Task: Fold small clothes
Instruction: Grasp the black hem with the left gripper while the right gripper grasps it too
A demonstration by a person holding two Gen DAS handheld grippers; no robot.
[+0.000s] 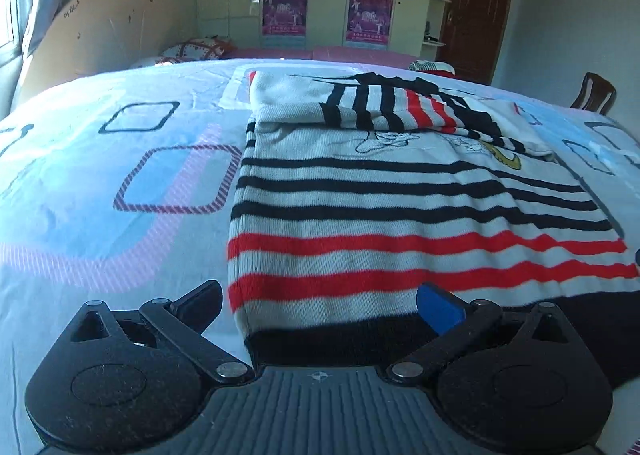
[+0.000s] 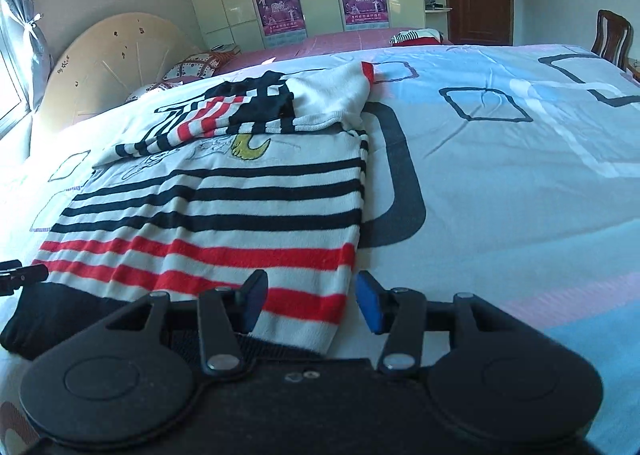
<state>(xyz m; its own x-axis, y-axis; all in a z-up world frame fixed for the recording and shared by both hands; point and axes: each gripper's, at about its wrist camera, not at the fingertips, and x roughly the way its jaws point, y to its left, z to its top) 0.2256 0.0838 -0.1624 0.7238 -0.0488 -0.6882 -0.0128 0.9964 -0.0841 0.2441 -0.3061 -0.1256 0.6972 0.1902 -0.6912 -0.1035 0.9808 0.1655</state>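
Note:
A small knit sweater, white with black and red stripes and a black hem, lies flat on the bed, its sleeves folded across the chest. My left gripper stands wide open just above the hem's left corner, and its pads do not press the cloth. In the right wrist view the same sweater fills the left half. My right gripper is open, its blue pads apart on either side of the sweater's near right corner. A finger of the left gripper shows at the left edge.
The patterned bedsheet spreads wide to the right of the sweater. Another striped garment lies at the bed's far end. Pillows and a headboard stand far left, a wooden chair at the right.

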